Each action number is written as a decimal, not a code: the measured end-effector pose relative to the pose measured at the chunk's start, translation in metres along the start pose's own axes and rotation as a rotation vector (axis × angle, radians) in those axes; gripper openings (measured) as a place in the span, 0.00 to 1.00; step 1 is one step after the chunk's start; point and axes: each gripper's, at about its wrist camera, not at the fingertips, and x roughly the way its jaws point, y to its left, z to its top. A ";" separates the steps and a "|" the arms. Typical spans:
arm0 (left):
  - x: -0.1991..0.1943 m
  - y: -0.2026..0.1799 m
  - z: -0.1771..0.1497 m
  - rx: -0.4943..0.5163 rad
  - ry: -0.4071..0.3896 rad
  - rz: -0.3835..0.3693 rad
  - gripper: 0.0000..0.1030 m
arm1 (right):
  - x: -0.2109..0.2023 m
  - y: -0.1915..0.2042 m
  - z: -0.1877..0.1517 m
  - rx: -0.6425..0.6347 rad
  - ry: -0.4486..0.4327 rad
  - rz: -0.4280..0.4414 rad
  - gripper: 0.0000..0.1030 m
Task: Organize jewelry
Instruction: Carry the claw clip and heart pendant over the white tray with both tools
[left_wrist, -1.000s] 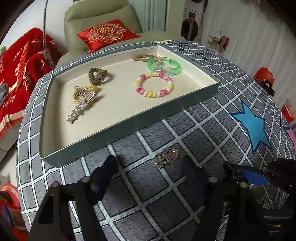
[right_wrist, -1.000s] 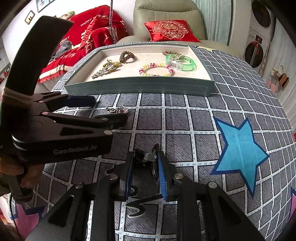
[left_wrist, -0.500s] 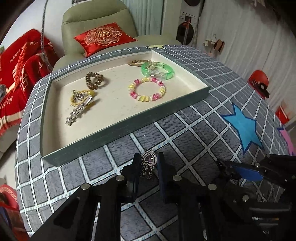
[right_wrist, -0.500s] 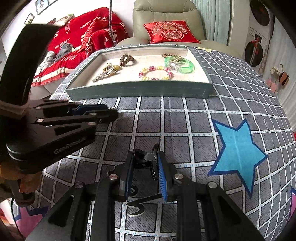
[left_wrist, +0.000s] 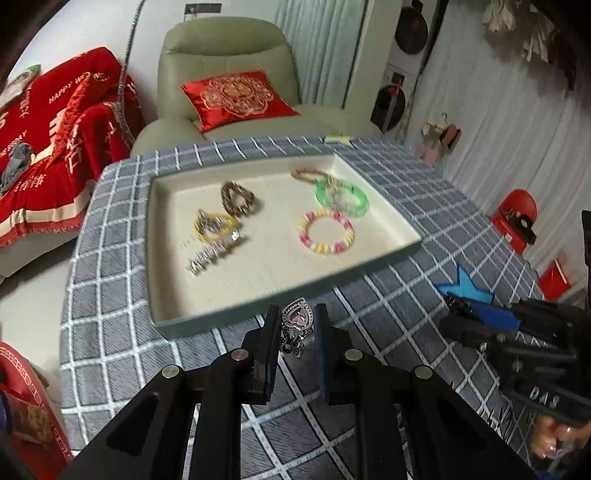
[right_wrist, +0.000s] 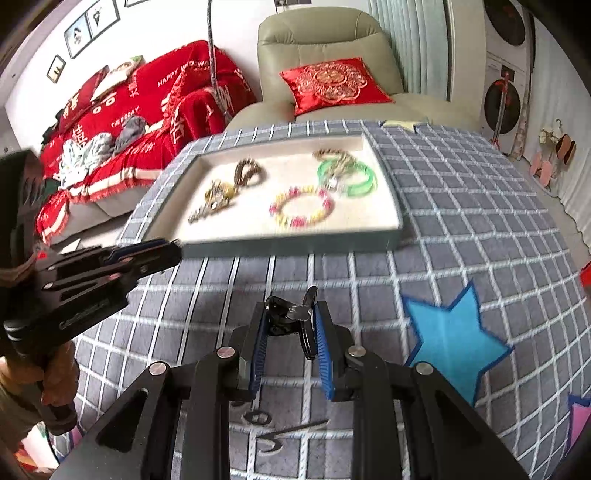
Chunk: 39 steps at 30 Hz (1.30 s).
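the step in hand looks like the carry: both pieces are picked up and the tray (left_wrist: 288, 301) has not been reached. the left claw (left_wrist: 297, 332) is clamped on a heart-shaped pendant (left_wrist: 297, 319), its jaws having just been closing around it, and holds it in the air just near of the tray's near wall. the pendant stands roughly upright, the heart's rounded lobes up and its face toward the camera, a dangling silver part hanging below, so its long axis runs top to bottom along the claw. the right claw (right_wrist: 290, 332) is narrow, pinching a dark hair clip (right_wrist: 290, 315) that lies crosswise between the pads, over the checked cloth of the table (right_wrist: 461, 206). next, i judge, each claw must travel far over the wall and open above bare lining, clear of the beaded bracelet (left_wrist: 325, 236) and green bangle (left_wrist: 341, 195).
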 end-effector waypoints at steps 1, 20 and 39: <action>-0.001 0.002 0.004 -0.004 -0.008 0.003 0.32 | -0.001 -0.001 0.006 -0.002 -0.008 -0.003 0.26; 0.050 0.024 0.066 -0.059 -0.004 0.077 0.32 | 0.058 -0.036 0.093 0.075 0.009 0.011 0.26; 0.098 0.021 0.063 -0.051 0.072 0.125 0.32 | 0.116 -0.054 0.100 0.118 0.082 -0.010 0.26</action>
